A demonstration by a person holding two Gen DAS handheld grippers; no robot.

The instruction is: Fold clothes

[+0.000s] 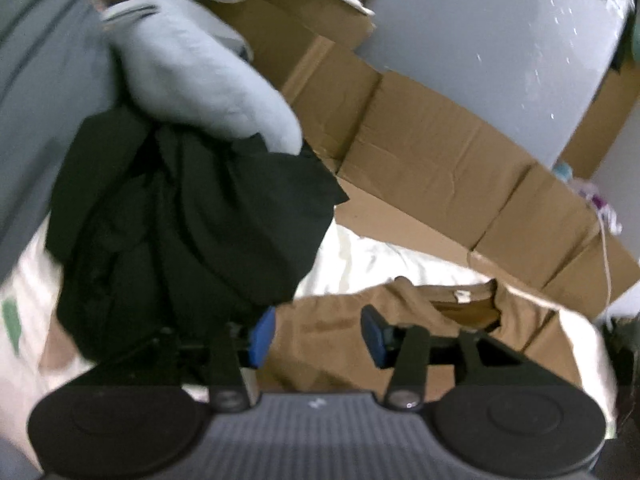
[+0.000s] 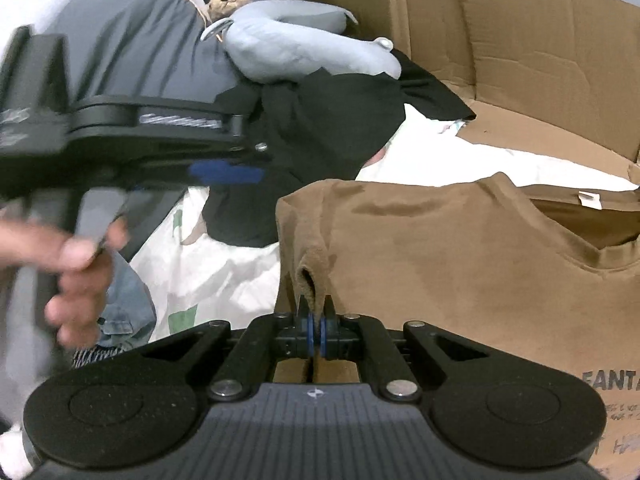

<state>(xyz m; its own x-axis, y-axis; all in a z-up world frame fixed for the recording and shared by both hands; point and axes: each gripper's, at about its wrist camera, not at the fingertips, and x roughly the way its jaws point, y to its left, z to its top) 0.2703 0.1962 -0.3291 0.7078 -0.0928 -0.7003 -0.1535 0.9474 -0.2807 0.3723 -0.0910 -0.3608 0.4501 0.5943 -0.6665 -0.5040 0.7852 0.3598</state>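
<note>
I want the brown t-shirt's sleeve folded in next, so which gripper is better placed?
Right. The right gripper already pinches the brown t-shirt sleeve; the left gripper is open, holding nothing.

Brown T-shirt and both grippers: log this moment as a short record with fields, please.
garment: brown T-shirt, spread on the white sheet, neck label showing
right gripper: shut on a pinched fold of the sleeve edge
left gripper: open, nothing between the pads, above the shirt
nearby: black garment, heaped beside the shirt
behind: cardboard

Brown T-shirt (image 2: 460, 260) spread flat, sleeve edge pinched, lifted
</note>
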